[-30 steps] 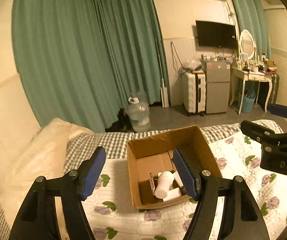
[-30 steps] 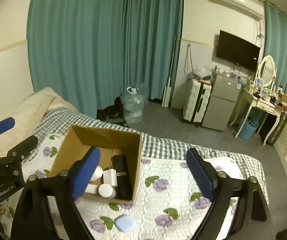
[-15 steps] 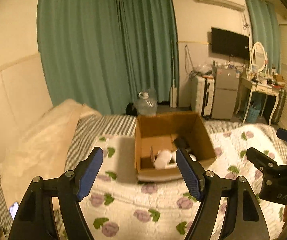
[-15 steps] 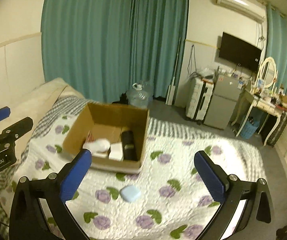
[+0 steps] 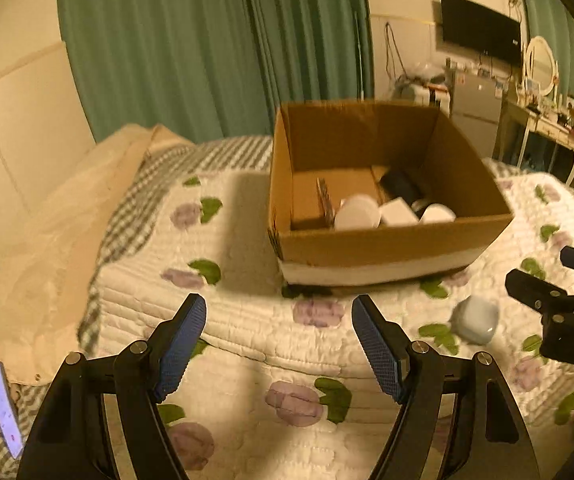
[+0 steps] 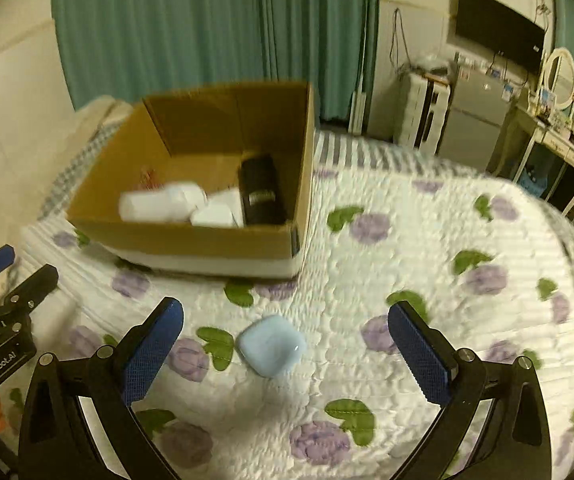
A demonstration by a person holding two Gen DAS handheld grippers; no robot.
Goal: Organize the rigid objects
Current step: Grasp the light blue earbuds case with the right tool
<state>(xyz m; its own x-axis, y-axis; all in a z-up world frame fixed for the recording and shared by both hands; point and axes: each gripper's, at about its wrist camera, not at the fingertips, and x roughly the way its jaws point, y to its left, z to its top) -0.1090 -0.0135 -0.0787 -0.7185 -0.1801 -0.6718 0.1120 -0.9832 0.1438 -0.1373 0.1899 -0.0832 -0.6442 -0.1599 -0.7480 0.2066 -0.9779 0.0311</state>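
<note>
Bed quilt point(image 6: 427, 240): white, floral, underlies everything.
Cardboard box point(image 6: 191, 240): open-topped, on quilt; holds black cylinder point(image 6: 261, 190) and white containers point(image 6: 159, 204).
Right gripper point(image 6: 287, 348): jaws wide apart, empty, above the case.
Left gripper point(image 5: 279, 340): jaws apart, empty.
Pale blue case point(image 6: 271, 346): on quilt, near the box's front.

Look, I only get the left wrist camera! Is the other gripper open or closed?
Observer: Open wide; the right gripper holds nothing.
Operator: Where's the little blue thing from there?
Observer: The blue case lies on the quilt, in the gap between its fingers, touching neither.
Operator: What's the dark thing in the box?
Observer: A black bottle with a label, lying along the right-hand wall of the cardboard box.
</note>
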